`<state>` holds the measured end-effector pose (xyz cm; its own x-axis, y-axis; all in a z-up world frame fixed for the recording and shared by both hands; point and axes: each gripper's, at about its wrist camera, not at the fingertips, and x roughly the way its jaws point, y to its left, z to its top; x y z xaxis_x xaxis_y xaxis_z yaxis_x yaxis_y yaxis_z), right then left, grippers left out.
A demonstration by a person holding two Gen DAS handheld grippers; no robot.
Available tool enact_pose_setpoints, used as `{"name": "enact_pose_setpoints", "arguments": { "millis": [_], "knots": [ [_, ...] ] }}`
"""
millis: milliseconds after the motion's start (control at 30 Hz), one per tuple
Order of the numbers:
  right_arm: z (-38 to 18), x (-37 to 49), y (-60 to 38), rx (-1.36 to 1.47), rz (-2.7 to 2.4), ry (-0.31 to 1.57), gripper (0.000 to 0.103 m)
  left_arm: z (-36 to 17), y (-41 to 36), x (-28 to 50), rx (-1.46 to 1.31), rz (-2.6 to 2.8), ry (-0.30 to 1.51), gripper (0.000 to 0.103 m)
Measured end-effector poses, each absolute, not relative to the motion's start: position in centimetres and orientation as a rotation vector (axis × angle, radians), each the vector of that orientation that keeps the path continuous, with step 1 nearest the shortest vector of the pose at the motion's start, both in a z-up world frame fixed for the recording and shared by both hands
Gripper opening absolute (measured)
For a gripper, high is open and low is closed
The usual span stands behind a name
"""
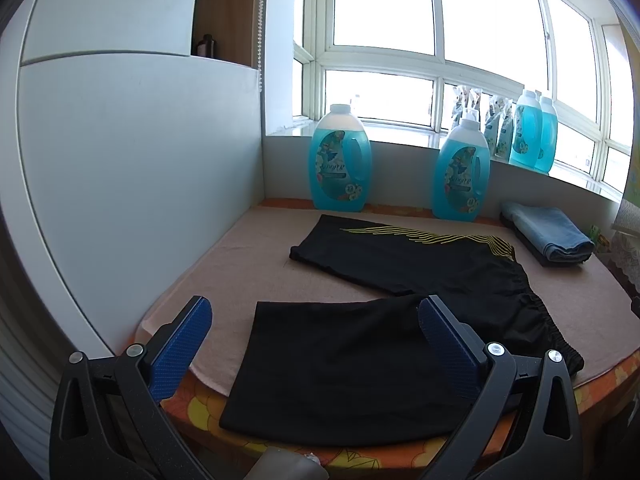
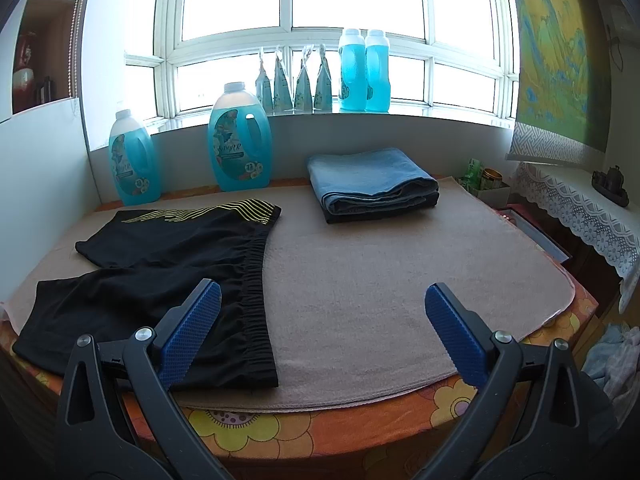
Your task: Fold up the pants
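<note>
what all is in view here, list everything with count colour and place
shorts: 1, black with yellow stripes, spread flat on left of mat
mat: 1, beige, covering the table
tablecloth: 1, orange floral, under the mat
folded clothes: 1 stack, light blue denim over dark, back of mat
detergent bottles: 4, blue; two on table at back, two on windowsill
refill pouches: about 4, pale teal, windowsill
left gripper: 1, black with blue pads, open over near shorts leg
right gripper: 1, same, open by waistband
</note>
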<state>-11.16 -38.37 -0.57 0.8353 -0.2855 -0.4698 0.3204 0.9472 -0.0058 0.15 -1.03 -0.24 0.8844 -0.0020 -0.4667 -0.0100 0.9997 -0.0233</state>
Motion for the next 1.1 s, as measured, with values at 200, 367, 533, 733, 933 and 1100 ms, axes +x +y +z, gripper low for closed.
{"name": "enact_pose_setpoints", "arguments": {
  "millis": [200,367,533,733,933,1100],
  "knots": [
    [-0.69,-11.03,-38.44,0.076,-0.322,0.487,0.103,-0.26,-0.97,0.26,-0.025,0.002,0.488,0.103],
    [-0.71,-11.00,-38.39,0.076,-0.322,0.488,0.103,-0.35,-0.95,0.34,-0.025,0.002,0.491,0.103],
    [-0.69,-11.05,-38.46,0.078,-0.321,0.488,0.103,-0.39,-0.93,0.37,-0.023,0.001,0.492,0.103],
    [-0.73,-11.01,-38.50,0.079,-0.320,0.489,0.103,-0.53,-0.94,0.45,-0.022,-0.001,0.497,0.103],
    [-0.81,-10.98,-38.51,0.080,-0.321,0.490,0.103,-0.63,-1.00,0.66,-0.019,-0.003,0.503,0.103],
    [-0.67,-10.87,-38.57,0.081,-0.320,0.489,0.103,-0.73,-0.98,0.93,-0.018,-0.005,0.508,0.103]
  ]
}}
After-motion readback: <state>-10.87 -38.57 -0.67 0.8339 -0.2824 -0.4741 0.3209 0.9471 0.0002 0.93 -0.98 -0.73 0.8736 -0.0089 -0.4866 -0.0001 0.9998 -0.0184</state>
